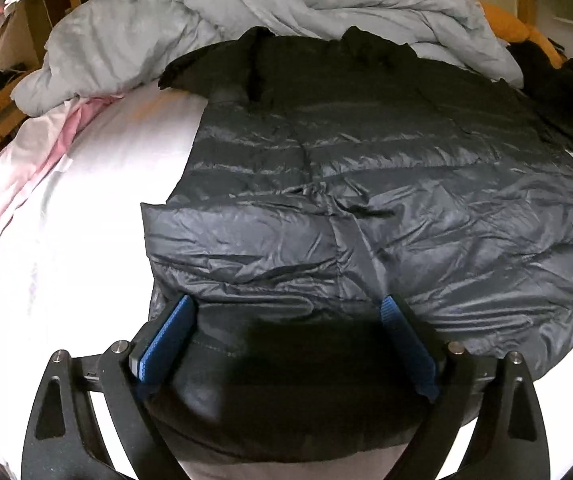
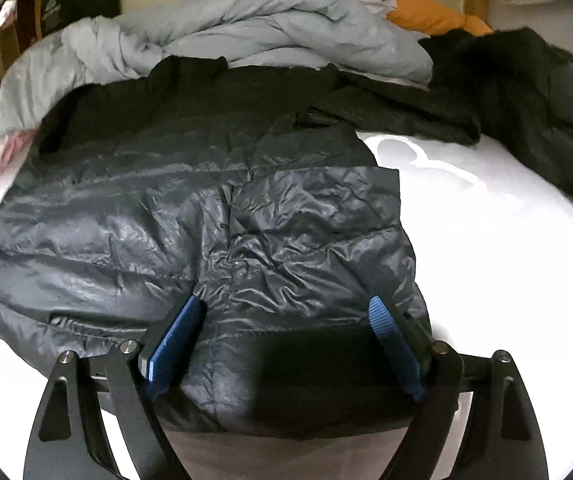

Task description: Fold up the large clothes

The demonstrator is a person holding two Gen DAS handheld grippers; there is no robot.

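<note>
Over the jacket (image 1: 366, 208) hem, both tools, left (image 1: 288, 308) and right (image 2: 282, 308), tilt downward, jaws wide, gripping nothing.

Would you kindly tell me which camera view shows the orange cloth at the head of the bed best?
The right wrist view: the orange cloth lies broad and unhidden. The left wrist view catches only a narrow strip near its edge.

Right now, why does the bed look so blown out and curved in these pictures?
In the left wrist view the white sheet is overexposed, and the fisheye lens bows the bed edges; the dark puffer jacket shows shiny glints. In the right wrist view the sheet glares likewise, and the jacket hem nearest the lens falls into soft dark shadow between the fingers.
</note>
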